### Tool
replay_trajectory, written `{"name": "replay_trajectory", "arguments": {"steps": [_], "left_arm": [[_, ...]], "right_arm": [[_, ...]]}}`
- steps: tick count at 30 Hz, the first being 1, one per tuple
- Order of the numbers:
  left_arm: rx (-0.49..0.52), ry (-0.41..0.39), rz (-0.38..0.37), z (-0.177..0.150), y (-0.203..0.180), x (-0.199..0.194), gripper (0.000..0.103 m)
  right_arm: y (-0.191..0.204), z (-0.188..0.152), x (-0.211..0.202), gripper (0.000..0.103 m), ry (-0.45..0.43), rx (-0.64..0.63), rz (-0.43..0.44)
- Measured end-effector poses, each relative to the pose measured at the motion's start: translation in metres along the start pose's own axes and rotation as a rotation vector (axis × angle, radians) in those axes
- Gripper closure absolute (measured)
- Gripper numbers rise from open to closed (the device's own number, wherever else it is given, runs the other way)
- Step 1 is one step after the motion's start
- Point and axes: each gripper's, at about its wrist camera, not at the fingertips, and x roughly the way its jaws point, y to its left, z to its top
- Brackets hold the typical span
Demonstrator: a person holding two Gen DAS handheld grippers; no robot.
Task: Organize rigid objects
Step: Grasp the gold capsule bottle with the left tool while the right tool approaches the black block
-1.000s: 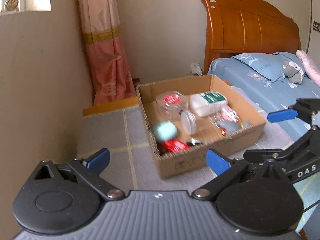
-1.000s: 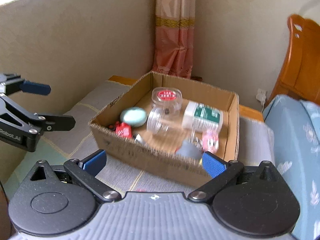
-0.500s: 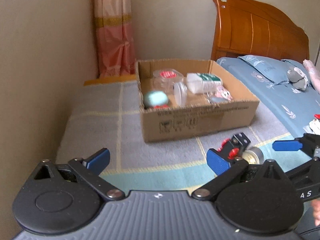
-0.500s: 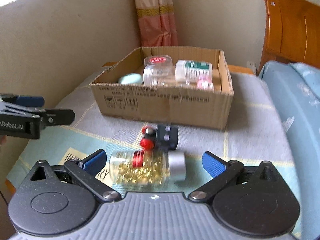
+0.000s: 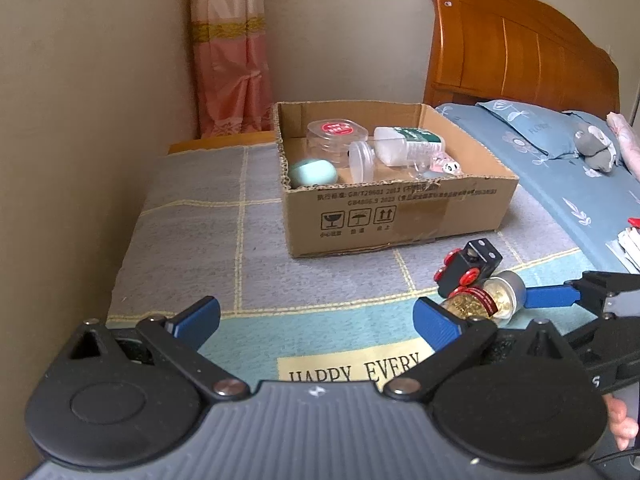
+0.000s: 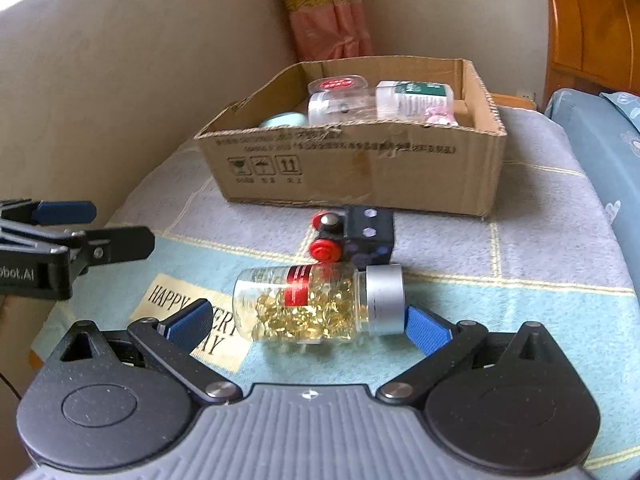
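Right tongs [image 6: 308,322] are the ones I'd use next: jaws spread wide, nothing in them, and the capsule bottle [image 6: 316,304] lies just ahead, lower centre of the right wrist view. The bottle is on its side on the blanket-covered desk [image 6: 540,320]. Its long axis runs left-right across the frame, so roughly along the line between my two pads, w/ the silver cap [image 6: 384,300] toward the right pad [image 6: 426,330] and the clear base toward the left pad [image 6: 188,322]. The cap looks to be touching or nearly touching the right pad; can't tell which. My read: closing now would squeeze it end to end, not across the body, so I'd likely need to rotate the wrist first.

The black toy w/ red wheels [image 6: 352,240] sits just behind the bottle, touching or almost, between it and the cardboard box [image 6: 360,168] at upper centre. The box already holds jars and a white bottle.

Left tongs [image 5: 316,320] also wide and empty, pointing at bare blanket at lower centre of the left wrist view. There the capsule bottle [image 5: 484,300] is off to the right, beyond my right pad [image 5: 436,326], so the left side is farther off and badly lined up. The right tongs [image 5: 552,296] show at the right edge, next to the bottle.
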Motion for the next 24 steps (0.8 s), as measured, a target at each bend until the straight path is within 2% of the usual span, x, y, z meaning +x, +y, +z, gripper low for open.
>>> {"name": "replay_trajectory", "arguments": {"steps": [9, 19, 24], "left_arm": [[-0.007, 0.018, 0.002, -0.003, 0.003, 0.003, 0.001], [-0.002, 0.010, -0.013, -0.001, 0.002, -0.002, 0.001], [0.033, 0.011, -0.051, -0.001, -0.007, -0.003, 0.001]], "right_arm": [[0.012, -0.001, 0.003, 0.000, 0.023, -0.029, -0.024], [0.040, -0.003, 0.004, 0.000, 0.052, -0.089, 0.180], [0.036, -0.004, -0.002, 0.000, 0.053, -0.123, 0.073]]}}
